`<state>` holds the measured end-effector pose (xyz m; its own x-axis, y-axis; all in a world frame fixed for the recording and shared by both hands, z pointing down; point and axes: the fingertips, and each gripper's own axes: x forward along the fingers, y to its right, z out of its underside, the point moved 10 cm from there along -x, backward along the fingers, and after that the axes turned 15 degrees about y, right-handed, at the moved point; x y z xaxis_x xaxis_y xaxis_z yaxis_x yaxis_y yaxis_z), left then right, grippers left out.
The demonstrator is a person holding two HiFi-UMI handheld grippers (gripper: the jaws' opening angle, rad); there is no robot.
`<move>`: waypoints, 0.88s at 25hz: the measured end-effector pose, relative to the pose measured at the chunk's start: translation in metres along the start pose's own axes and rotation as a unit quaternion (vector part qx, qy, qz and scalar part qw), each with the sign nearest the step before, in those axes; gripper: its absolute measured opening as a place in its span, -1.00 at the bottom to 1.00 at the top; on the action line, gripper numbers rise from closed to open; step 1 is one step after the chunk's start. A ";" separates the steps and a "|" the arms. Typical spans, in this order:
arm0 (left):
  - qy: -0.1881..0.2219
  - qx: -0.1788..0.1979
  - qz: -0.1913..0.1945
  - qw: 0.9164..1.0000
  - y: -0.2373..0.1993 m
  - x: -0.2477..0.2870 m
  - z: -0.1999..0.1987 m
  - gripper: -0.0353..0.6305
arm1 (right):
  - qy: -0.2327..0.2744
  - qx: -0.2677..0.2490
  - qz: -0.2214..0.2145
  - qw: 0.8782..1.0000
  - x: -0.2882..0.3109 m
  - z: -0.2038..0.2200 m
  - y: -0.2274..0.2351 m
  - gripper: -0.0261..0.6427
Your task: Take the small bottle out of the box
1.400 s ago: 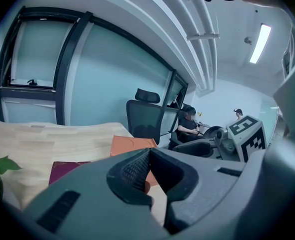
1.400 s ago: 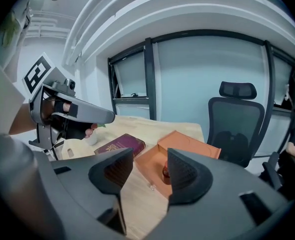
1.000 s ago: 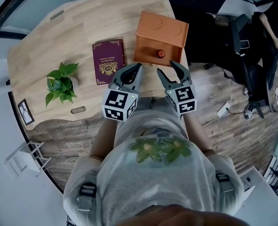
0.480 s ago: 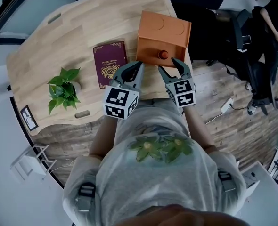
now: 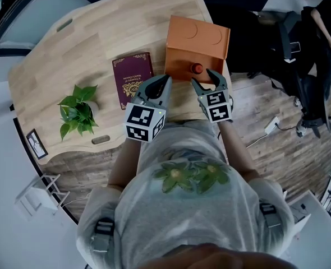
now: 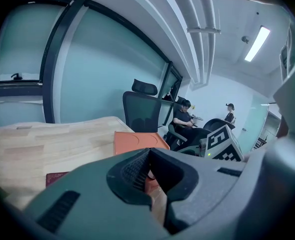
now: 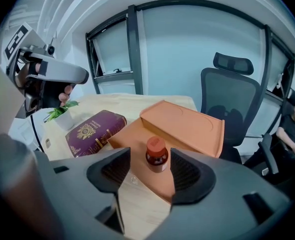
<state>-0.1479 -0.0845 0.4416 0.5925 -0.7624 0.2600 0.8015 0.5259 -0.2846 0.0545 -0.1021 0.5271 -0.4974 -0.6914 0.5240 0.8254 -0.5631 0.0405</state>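
Observation:
An orange box (image 5: 196,41) (image 7: 187,124) lies on the wooden table (image 5: 98,32) with its lid raised at the far side. A small dark bottle (image 5: 197,68) (image 7: 156,154) with a red cap stands upright in its near part. My right gripper (image 5: 203,77) (image 7: 151,175) is open at the box's near edge. The bottle stands in line between its jaws, just past the tips, with a gap on each side. My left gripper (image 5: 161,82) (image 6: 148,156) hovers just left of the box with its jaws closed together and empty.
A maroon book (image 5: 133,77) (image 7: 94,130) lies left of the box. A small potted plant (image 5: 78,111) (image 7: 62,115) stands further left, near the table's front edge. Office chairs (image 7: 230,99) stand beyond the table's far right corner, with people seated in the background.
My right gripper has moved forward to the box's near edge, bringing its jaws up to the bottle, and they stand a little wider. The left gripper has barely moved.

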 end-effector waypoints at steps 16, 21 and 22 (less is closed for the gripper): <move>-0.010 -0.011 -0.009 1.000 -0.009 0.006 0.009 -0.87 | -0.042 0.000 -0.004 0.999 0.037 0.013 0.011 -0.25; -0.012 -0.013 -0.010 1.000 -0.010 0.007 0.010 -0.87 | -0.055 -0.002 -0.003 0.999 0.043 0.017 0.011 -0.26; -0.012 -0.013 -0.010 1.000 -0.010 0.007 0.010 -0.87 | -0.056 -0.003 -0.003 0.998 0.043 0.018 0.011 -0.26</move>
<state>-0.1513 -0.0910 0.4556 0.5783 -0.7631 0.2886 0.8113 0.5005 -0.3022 0.0472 -0.1301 0.5655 -0.4683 -0.6336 0.6159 0.8214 -0.5691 0.0391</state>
